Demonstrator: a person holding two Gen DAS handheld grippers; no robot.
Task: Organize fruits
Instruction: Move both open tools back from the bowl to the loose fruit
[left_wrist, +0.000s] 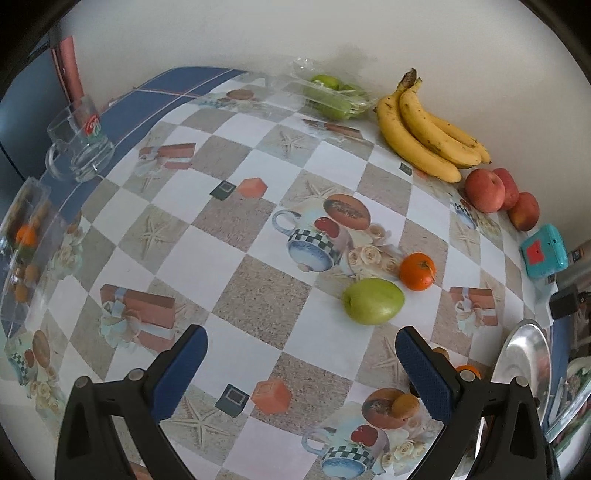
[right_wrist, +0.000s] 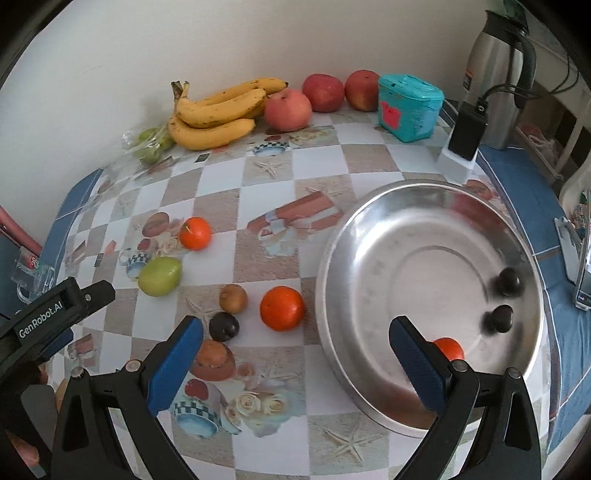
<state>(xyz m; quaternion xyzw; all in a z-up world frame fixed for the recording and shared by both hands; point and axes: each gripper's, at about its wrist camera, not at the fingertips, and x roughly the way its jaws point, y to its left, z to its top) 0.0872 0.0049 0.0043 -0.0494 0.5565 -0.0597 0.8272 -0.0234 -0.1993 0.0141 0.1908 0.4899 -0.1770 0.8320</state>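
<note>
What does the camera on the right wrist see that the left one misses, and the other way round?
Only the right wrist view shows the inside of the steel bowl, holding two dark plums and an orange fruit, plus the thermos jug. Only the left shows a clear box of small fruit. Both show the bananas, green apple and glass mug.

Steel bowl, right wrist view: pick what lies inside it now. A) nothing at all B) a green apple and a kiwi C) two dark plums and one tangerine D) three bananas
C: inside the steel bowl lie two dark plums and a tangerine, the last partly hidden behind a finger of the right gripper.
</note>
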